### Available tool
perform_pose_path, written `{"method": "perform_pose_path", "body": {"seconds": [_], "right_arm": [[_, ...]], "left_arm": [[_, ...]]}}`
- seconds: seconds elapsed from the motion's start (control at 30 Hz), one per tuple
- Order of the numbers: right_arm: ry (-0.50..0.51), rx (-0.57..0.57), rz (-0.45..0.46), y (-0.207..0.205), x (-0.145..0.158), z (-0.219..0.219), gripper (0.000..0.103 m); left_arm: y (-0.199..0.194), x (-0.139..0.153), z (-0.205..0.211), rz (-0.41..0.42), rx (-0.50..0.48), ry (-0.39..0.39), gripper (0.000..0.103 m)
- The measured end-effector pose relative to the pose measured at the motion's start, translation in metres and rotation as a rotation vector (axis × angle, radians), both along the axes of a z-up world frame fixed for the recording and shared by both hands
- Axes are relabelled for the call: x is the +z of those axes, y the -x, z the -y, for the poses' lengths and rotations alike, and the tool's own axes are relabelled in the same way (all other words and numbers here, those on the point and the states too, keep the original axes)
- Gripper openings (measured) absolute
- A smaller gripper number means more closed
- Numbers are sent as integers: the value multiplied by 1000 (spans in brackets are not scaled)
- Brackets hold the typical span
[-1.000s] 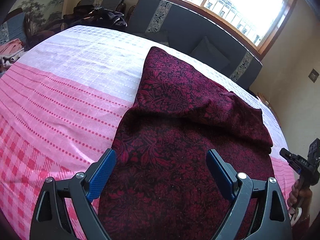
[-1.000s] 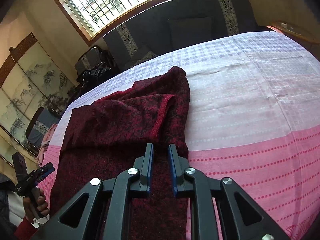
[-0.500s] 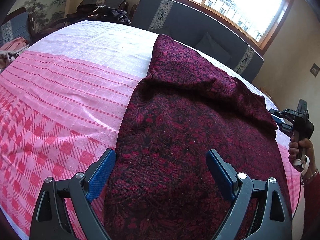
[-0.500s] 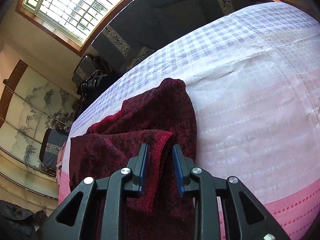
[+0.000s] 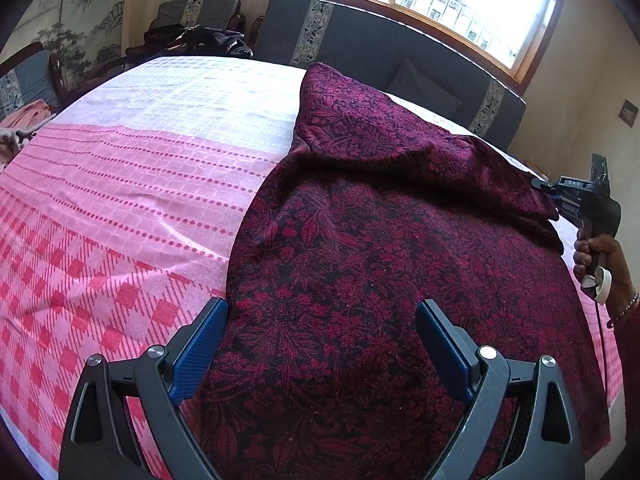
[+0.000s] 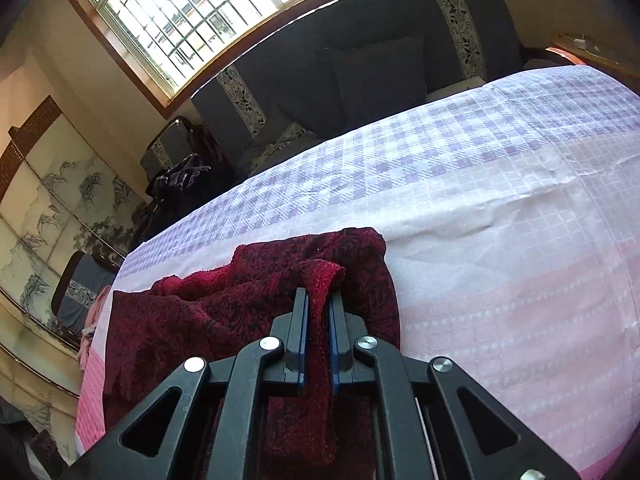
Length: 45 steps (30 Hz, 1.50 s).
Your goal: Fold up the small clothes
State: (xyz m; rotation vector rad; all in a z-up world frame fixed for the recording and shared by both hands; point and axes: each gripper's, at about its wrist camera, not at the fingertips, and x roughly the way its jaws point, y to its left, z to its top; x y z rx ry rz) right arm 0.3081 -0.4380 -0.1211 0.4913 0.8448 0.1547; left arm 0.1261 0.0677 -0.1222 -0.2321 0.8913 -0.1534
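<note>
One hem corner of maroon garment (image 6: 256, 312), spread on checked bedcover (image 5: 132, 184), now clamped higher in right gripper (image 6: 318, 316) than 1 s ago; fold-over probably begun. Left gripper (image 5: 320, 340) held spread, empty, over near cloth.

We see bright daylight pouring through the window (image 5: 460, 4), blown out to white glare there. It gives the bedspread (image 5: 152, 168) a sheen. Both views are sharp, with strong fisheye bending and dark vignetted corners; the sofa (image 6: 360, 72) sits in shade.
</note>
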Motion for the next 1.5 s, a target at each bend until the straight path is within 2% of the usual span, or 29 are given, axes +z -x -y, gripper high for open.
{"method": "perform_pose_path", "body": {"seconds": [0.07,0.2,0.3,0.4,0.5,0.57,0.6,0.67,0.73,0.8,0.87,0.97,1.07,1.2,1.33,1.4,1.5], "right_arm": [[-13,4,-29,1,-15,0,7],[-101,-16,-36,1,-19,10,10],[-55,-26,-40,6,-9,6,13],[4,-83,16,28,11,4,16],[31,-38,34,45,19,-7,16],[111,26,-19,45,10,-25,16],[119,57,-62,43,2,-30,16],[142,55,-55,49,4,-31,14],[78,20,-66,56,12,-22,15],[8,8,-26,77,28,-15,17],[11,47,14,109,46,-21,17],[18,147,59,173,60,-33,18],[58,205,82,242,62,-39,24],[193,189,53,314,54,-47,40],[246,161,45,356,48,-55,44],[245,144,36,367,40,-55,50],[219,118,8,375,29,-52,50]], "left_arm": [[0,0,2,-3,-2,-17,94],[-1,-1,5,-8,-7,-33,95],[-1,-1,5,-8,-7,-33,95],[-2,-1,4,-6,-6,-25,95],[-1,-1,5,-6,-6,-28,95],[-1,-1,5,-7,-6,-33,95],[-1,-1,5,-8,-6,-36,95],[-2,-1,6,-10,-6,-42,95],[-2,-1,7,-12,-7,-44,95],[-2,1,7,-17,-5,-42,95],[2,5,4,-11,18,-45,95],[20,16,0,42,44,-64,95],[38,26,2,85,51,-130,95],[59,38,12,139,36,-234,95],[75,46,21,186,15,-301,95],[80,48,24,196,11,-321,95],[87,52,27,207,3,-331,95]]}}
